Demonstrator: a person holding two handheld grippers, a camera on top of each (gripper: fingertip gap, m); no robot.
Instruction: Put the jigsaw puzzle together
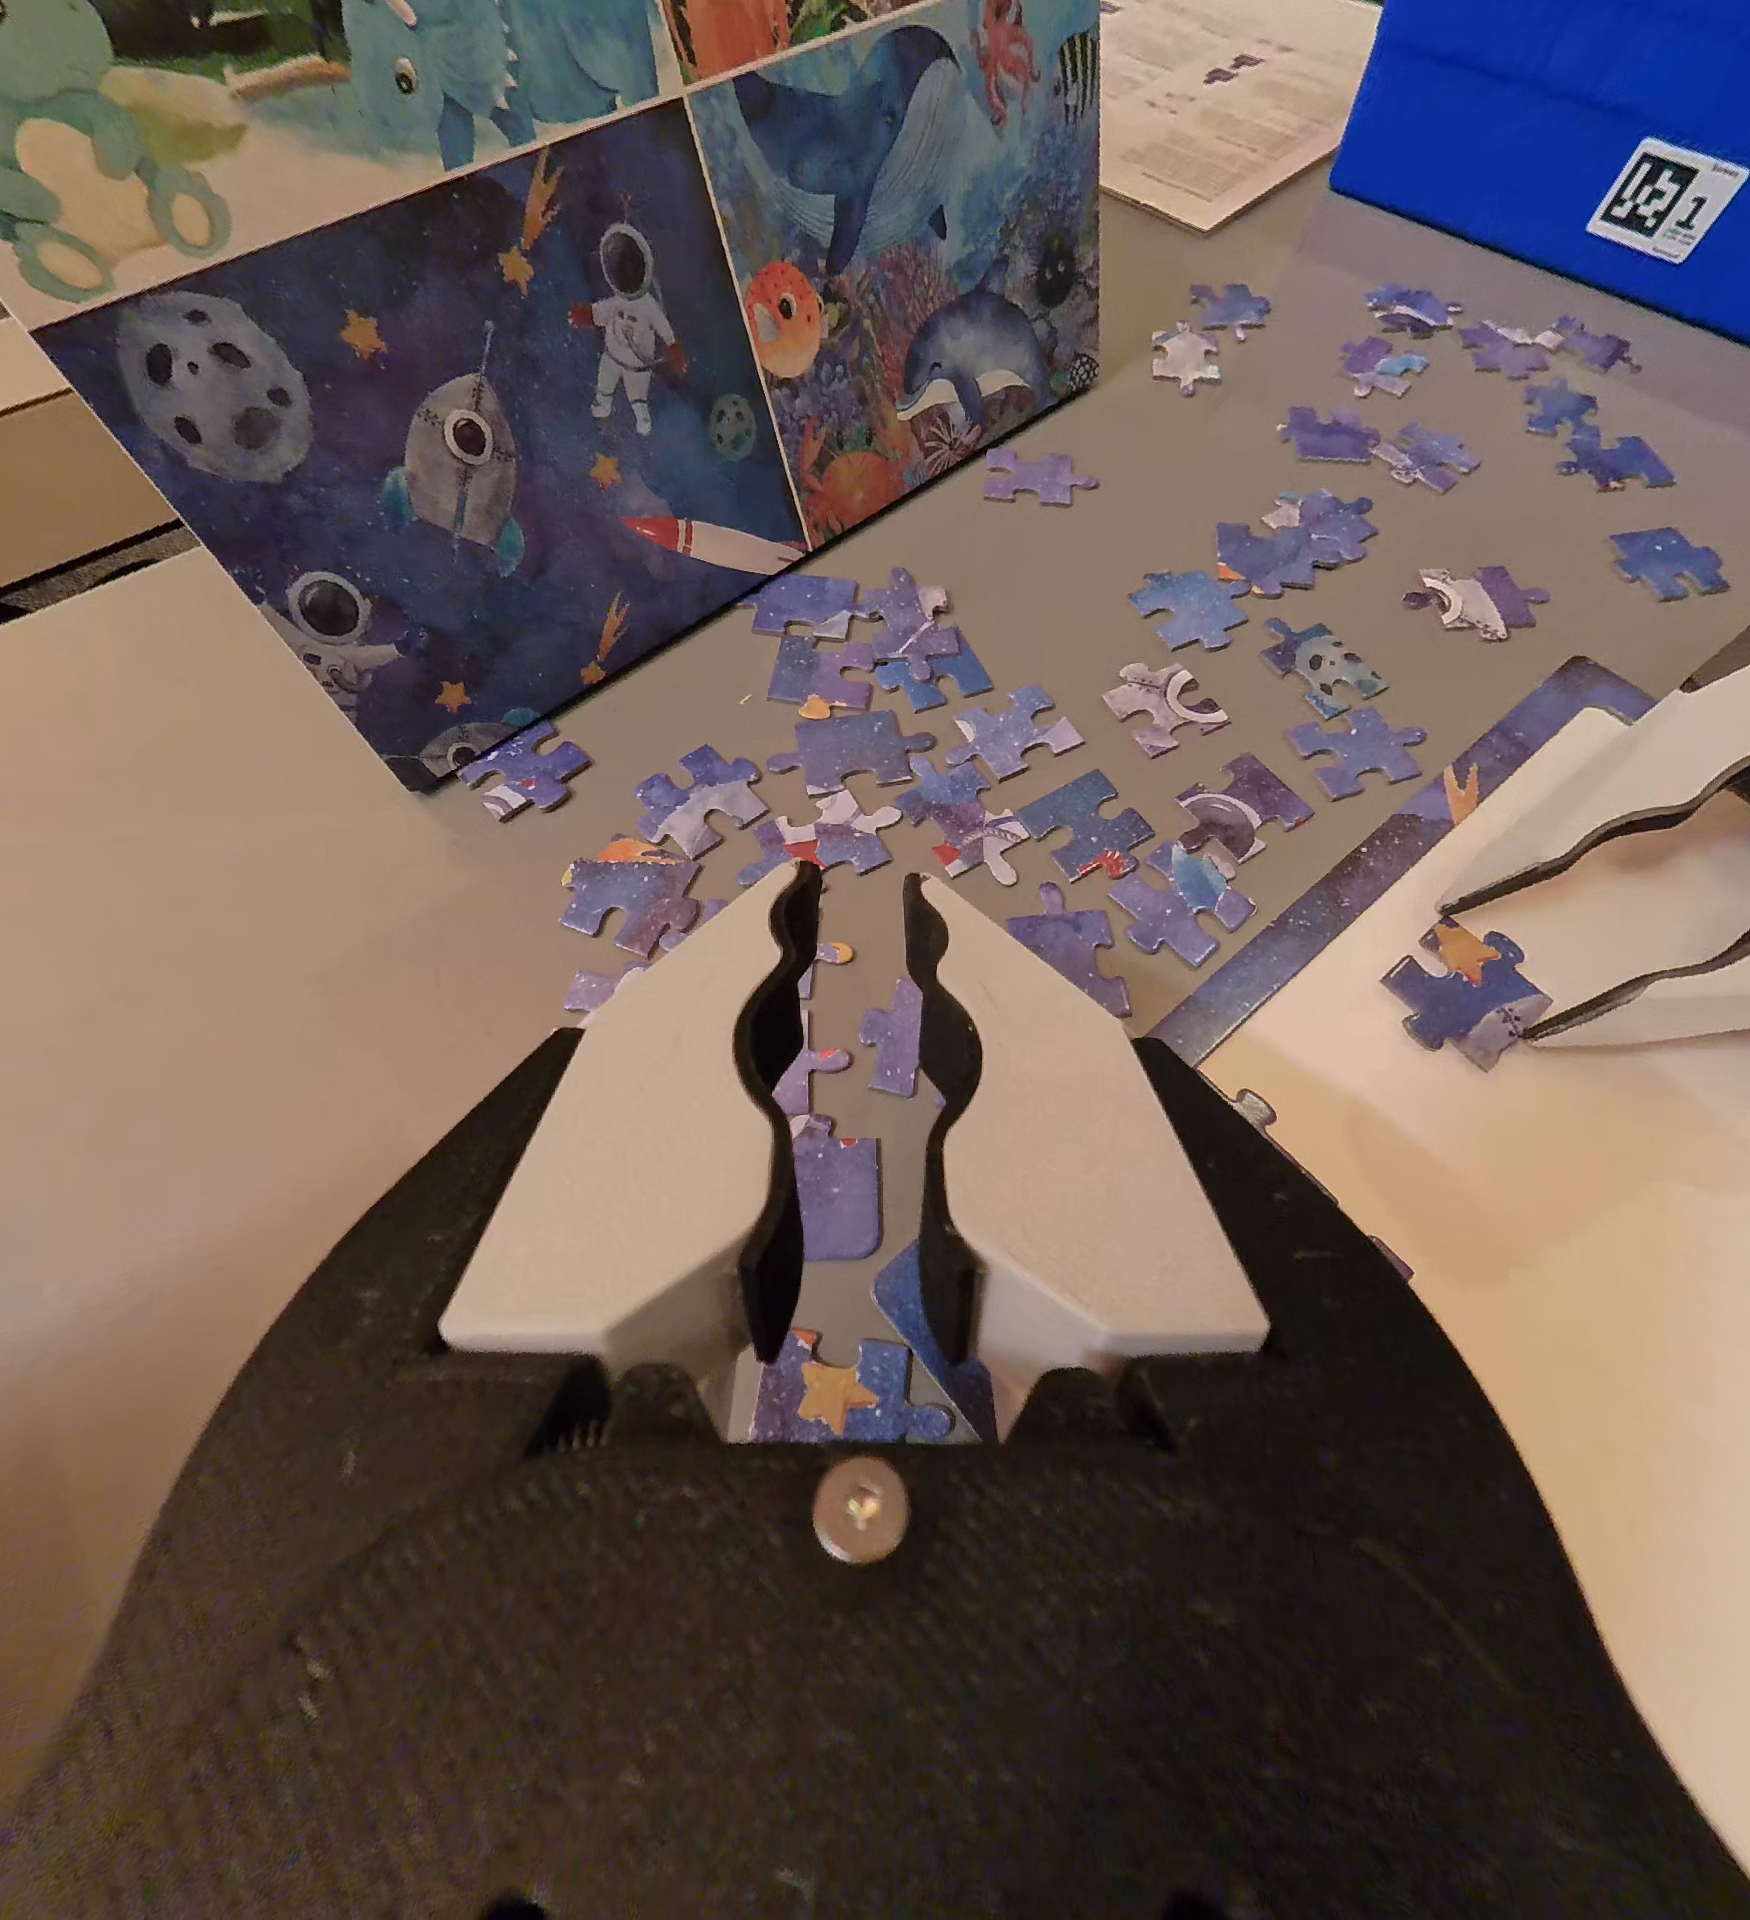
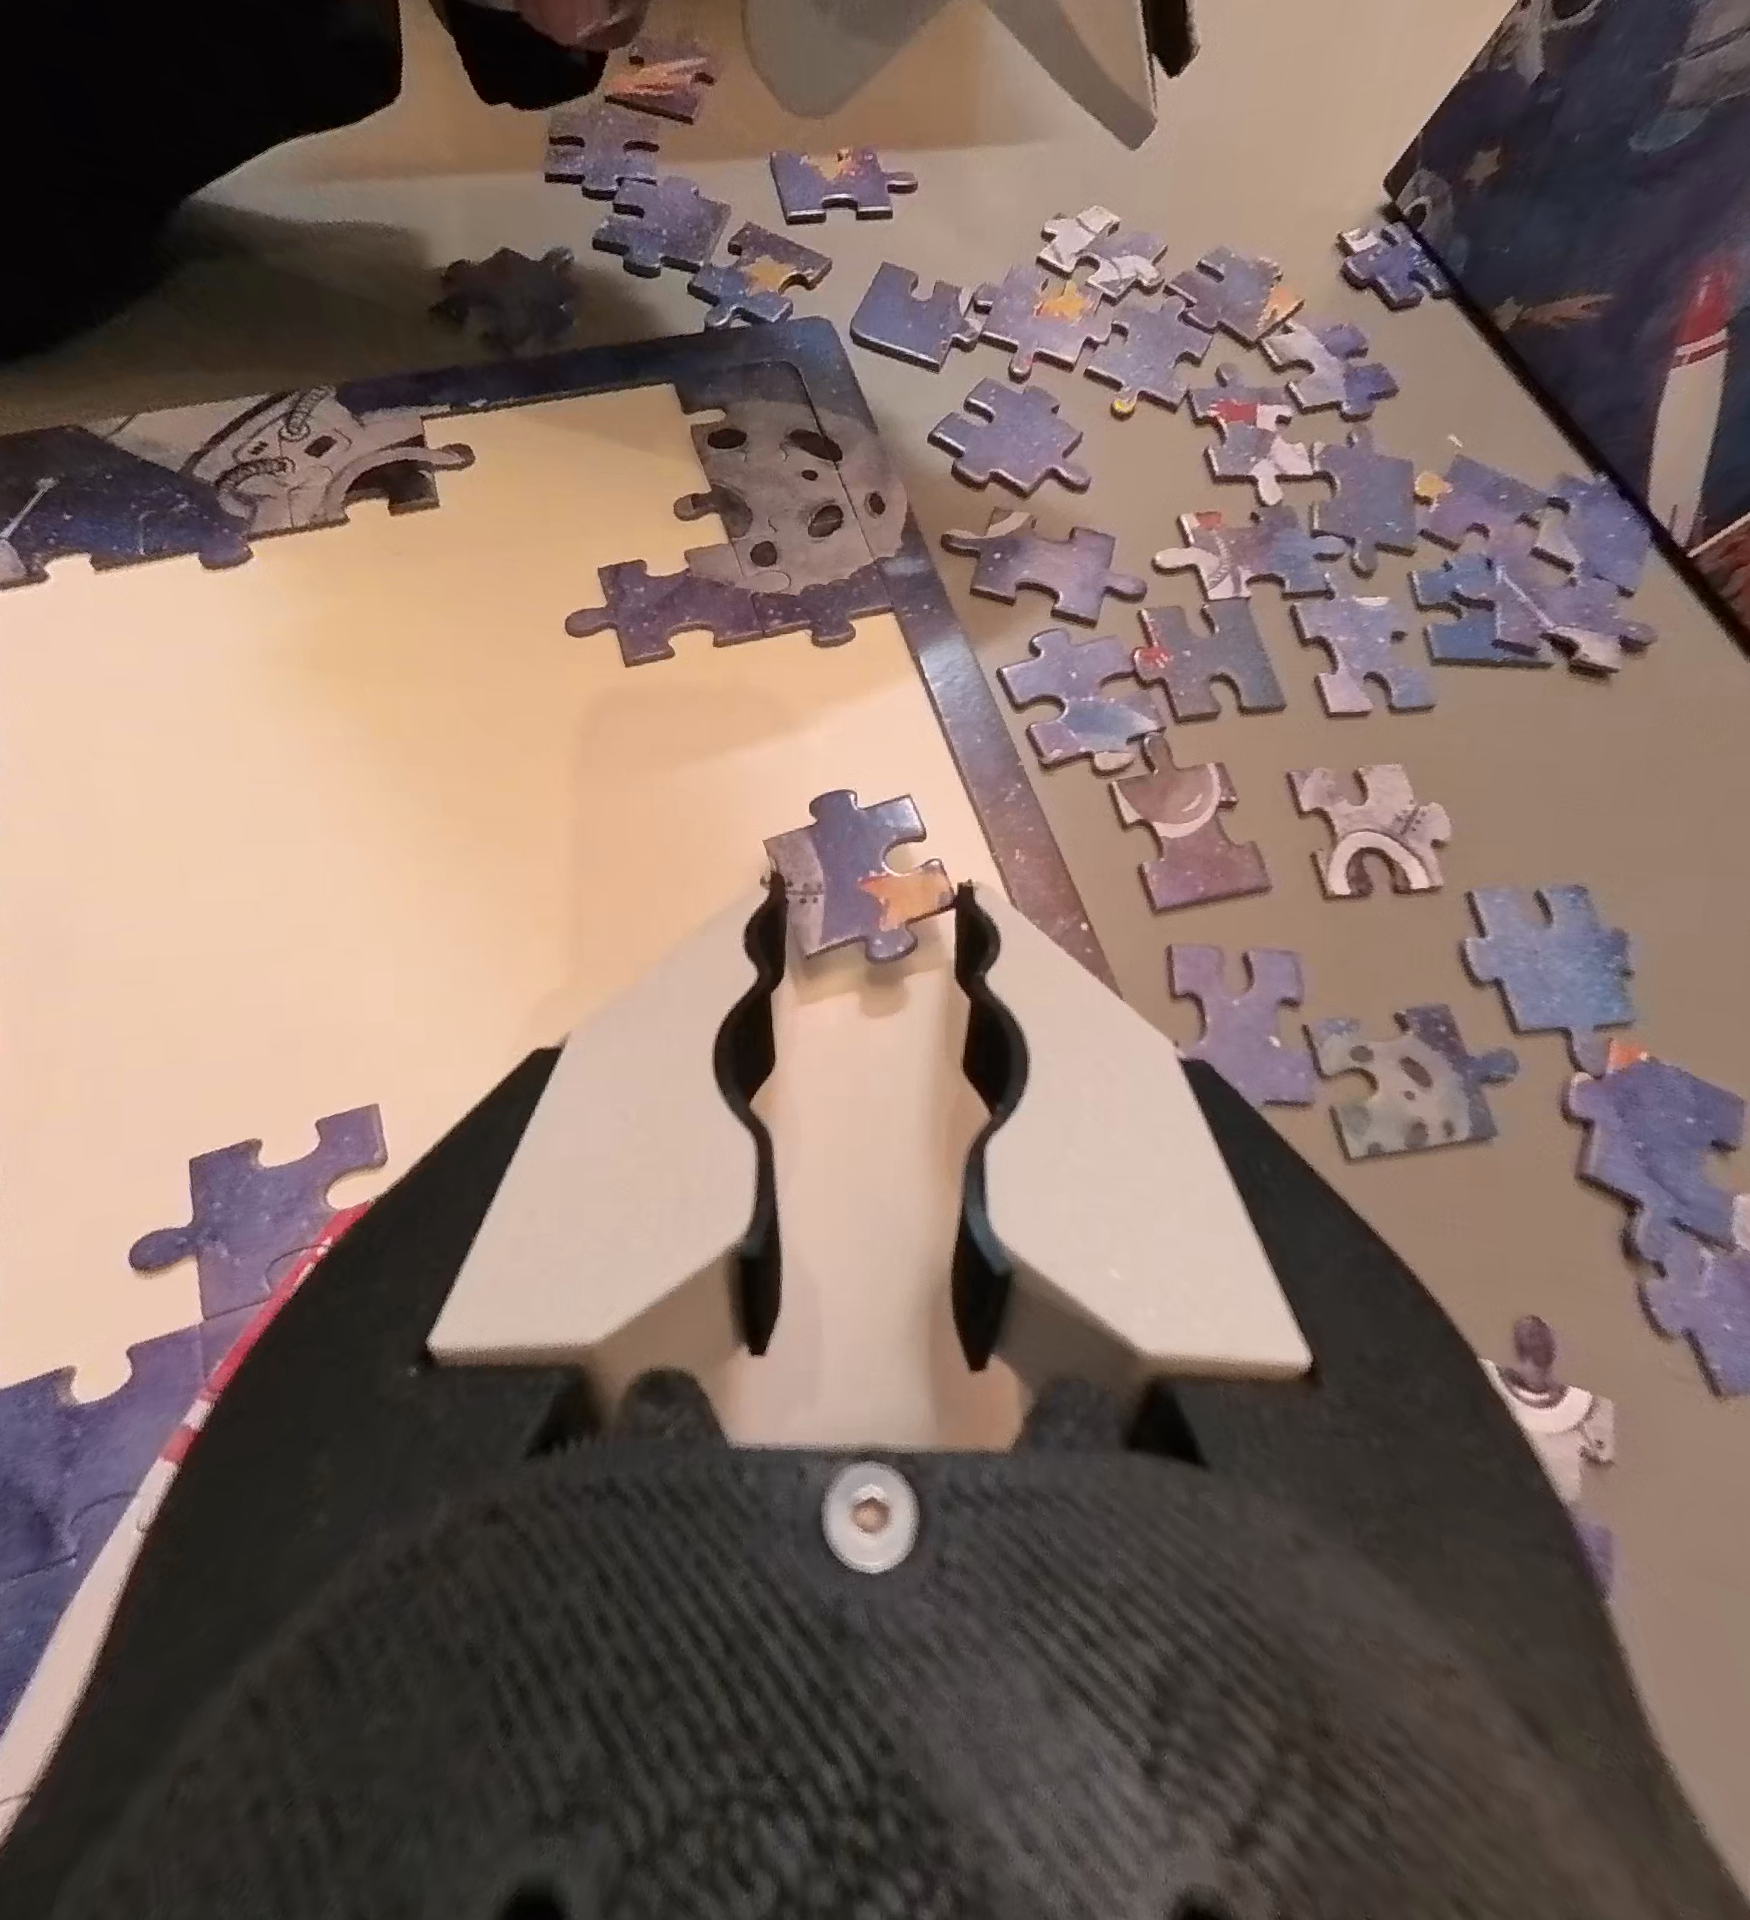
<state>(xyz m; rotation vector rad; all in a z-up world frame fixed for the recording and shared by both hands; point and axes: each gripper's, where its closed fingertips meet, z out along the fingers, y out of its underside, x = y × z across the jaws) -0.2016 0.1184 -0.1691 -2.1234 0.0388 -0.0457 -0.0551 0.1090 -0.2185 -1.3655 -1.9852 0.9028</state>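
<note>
Over the puzzle tray (image 2: 331, 831) near its right border, right tongs (image 2: 866, 894) pinch a star piece (image 2: 855, 883) at the tips; left tongs (image 1: 860, 883), parted and bare, hover over loose pieces (image 1: 954, 748).

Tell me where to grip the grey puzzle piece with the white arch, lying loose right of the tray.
Grip the grey arch piece across its two straight outer edges, coming straight down from above. It lies flat and apart from its neighbours, so both sides look free; its knobs and notches would likely slip.
</note>
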